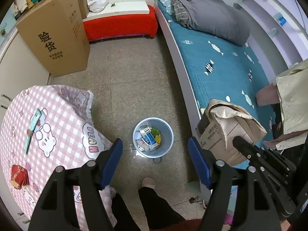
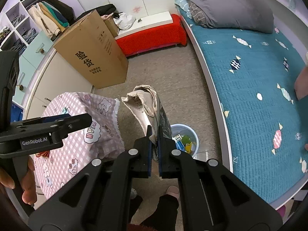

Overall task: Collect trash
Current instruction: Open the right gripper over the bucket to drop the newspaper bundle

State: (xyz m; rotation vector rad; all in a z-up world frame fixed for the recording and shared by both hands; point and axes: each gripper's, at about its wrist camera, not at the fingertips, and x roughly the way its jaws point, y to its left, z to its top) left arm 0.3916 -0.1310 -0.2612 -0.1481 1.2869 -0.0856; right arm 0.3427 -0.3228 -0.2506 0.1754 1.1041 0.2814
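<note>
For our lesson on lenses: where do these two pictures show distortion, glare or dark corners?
Left wrist view: the bed edge bows, and glare sits on the wet-looking floor by the bin. Right wrist view: the same bowing, with black corners.

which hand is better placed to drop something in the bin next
Right. The right gripper is shut on a torn cardboard box close above the blue bin; the left gripper is open and empty.

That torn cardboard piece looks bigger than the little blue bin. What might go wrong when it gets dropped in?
1. The torn cardboard box, pinched at one edge by the right gripper, looks wide next to the blue bin, so it may catch on the rim or tip the bin.
2. The bin already holds wrappers, so the box may sit on top and fall out.
</note>
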